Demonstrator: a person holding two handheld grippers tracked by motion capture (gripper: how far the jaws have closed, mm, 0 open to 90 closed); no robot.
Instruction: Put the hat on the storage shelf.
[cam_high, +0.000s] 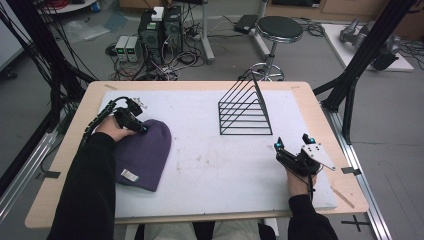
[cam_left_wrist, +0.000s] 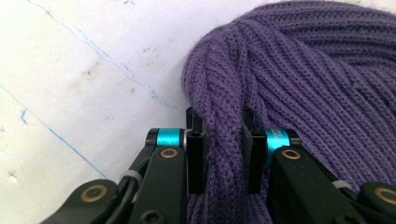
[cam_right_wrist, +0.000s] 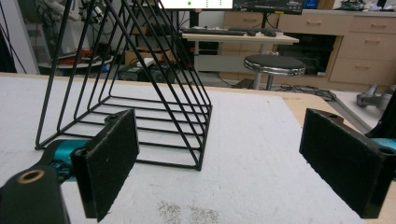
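One camera above me, one riding on each of my jaws.

The high view looks forward and down from my side over the whole counter (cam_high: 210, 165). My left gripper view sits very close on the purple beanie (cam_left_wrist: 299, 79), low over the counter's left. My right gripper view faces far, level and low, sharing the wire rack (cam_right_wrist: 140, 93) and stool (cam_right_wrist: 275, 63) with the high view.

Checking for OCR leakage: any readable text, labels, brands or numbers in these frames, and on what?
None can be read.
Sewn tag on the purple beanie: white, print too small to read.
Monitor strip behind the wire rack, right gripper view: too blurred to read.
Blue pen lines on the white mat: strokes, no letters.
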